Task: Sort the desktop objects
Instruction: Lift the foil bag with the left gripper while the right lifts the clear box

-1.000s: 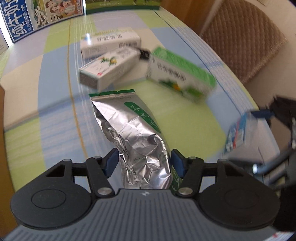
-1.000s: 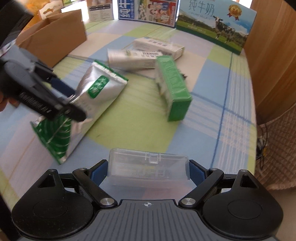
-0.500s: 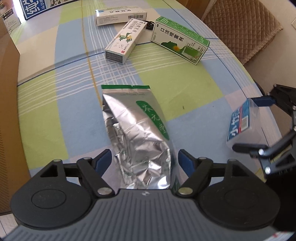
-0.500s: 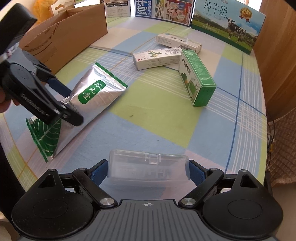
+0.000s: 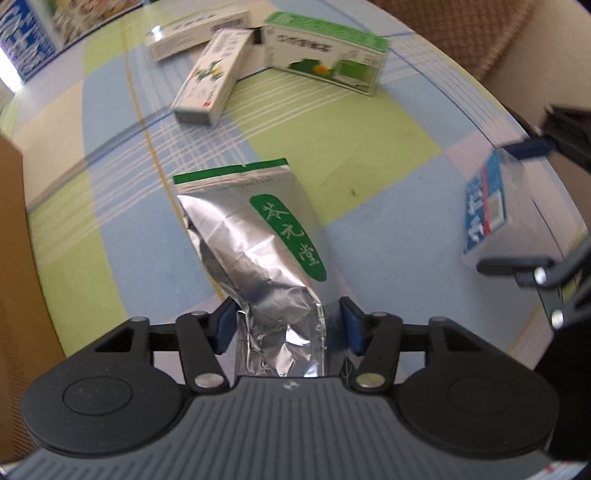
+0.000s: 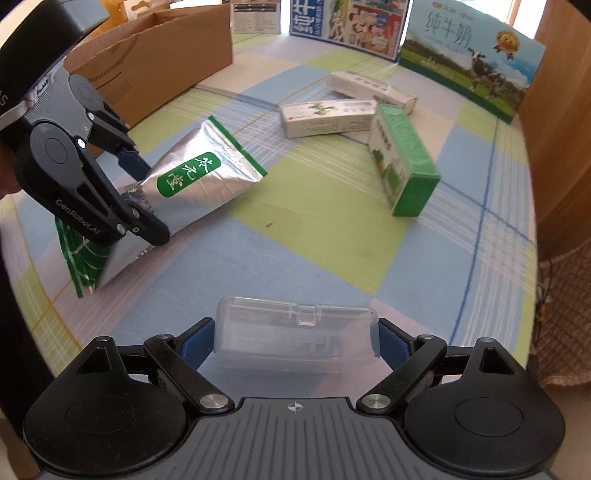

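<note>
I've just closed my left gripper (image 5: 283, 326) onto the foil tea pouch (image 5: 258, 251) near the tablecloth's (image 5: 351, 147) front edge, seemingly gripping now, while my right gripper (image 6: 295, 341) stays clamped on the clear plastic case (image 6: 295, 328), both ready for sorting.

— How's your light?

— Bright daylight, coming from beyond the far edge of the table (image 6: 332, 236). In your right wrist view a window glows white above the milk carton display (image 6: 469, 62); in your left wrist view the top left corner is blown out.

— Glare?

— The foil pouch (image 5: 255, 251) throws back hard highlights along its creases, and the white box (image 5: 195, 27) beyond it carries one bright spot.

— Sharpness?

— Your left view is smeared: the boxes beyond the pouch and the clear case (image 5: 487, 210) to its right are blurred. Your right view is crisper. Both bend strongly at the rims. Shadows are soft.
</note>
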Demonstrator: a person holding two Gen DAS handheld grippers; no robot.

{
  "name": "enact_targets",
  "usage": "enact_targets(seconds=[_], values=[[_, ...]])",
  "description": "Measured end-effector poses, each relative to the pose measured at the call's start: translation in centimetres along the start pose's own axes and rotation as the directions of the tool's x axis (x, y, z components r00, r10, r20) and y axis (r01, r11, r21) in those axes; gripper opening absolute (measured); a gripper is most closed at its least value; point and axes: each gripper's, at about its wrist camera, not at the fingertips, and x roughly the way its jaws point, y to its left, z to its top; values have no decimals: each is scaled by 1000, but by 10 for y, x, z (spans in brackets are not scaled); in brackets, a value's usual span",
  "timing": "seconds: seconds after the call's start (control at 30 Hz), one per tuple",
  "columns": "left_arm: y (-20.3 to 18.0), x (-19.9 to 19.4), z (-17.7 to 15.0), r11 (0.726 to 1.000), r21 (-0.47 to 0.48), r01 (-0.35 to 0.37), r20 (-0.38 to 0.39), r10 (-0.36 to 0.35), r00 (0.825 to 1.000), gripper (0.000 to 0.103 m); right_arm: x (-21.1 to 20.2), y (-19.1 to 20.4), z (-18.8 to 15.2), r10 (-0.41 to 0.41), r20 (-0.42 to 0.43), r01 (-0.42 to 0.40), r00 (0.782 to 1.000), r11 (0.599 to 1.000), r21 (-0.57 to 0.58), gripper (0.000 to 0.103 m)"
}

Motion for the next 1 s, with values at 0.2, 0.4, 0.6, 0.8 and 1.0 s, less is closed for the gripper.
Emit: enact_targets(seconds=[0.2,0.4,0.6,0.8,1.0], values=[[-3,-3,-9,999,36,9,8,-9,1000,51,4,3,-4,26,-16,-26,1000,1000,-1,88],[-3,0,-10,999,35,0,15,-1,1000,57,6,3,-4,8,-17,-8,1000,1000,-12,89],[3,5,-9,1000,-9,21,19,-21,1000,63,6,4,3,11,-19,-11,1000,1000,-3,89],[6,6,-10,999,-22,32,24,-32,999,61,5,5,4,-7,-25,8,1000,999,42,83],[9,-7,-15,998,-50,47,47,-44,998,46,-13,6,5,-34,21,33,999,998,54,83]])
